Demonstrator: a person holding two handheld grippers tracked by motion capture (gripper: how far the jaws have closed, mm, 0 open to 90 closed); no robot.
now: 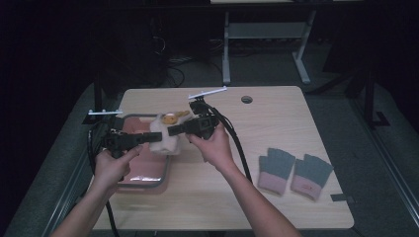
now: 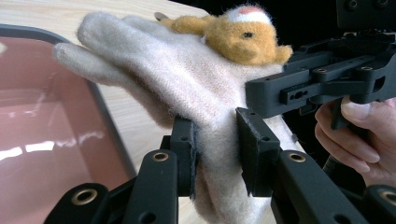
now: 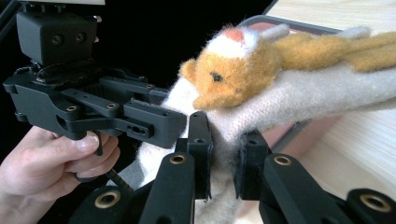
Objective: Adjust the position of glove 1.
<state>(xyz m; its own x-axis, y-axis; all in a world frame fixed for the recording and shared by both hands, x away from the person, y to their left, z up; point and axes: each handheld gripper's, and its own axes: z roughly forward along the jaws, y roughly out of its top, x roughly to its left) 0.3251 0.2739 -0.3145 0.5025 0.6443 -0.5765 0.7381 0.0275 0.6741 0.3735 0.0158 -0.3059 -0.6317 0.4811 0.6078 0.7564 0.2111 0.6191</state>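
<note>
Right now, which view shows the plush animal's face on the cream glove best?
The right gripper view: the plush animal's face is close, with eye and snout clear, on the cream glove. The left gripper view shows its head side-on; in the high view it is a small orange patch.

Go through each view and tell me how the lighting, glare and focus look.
High view: dim, dark surroundings, the light wooden table evenly lit. Left gripper view: bright, white glare streaks on the pink tray, the cream fuzzy glove sharp. Right gripper view: glove sharp, black background.
</note>
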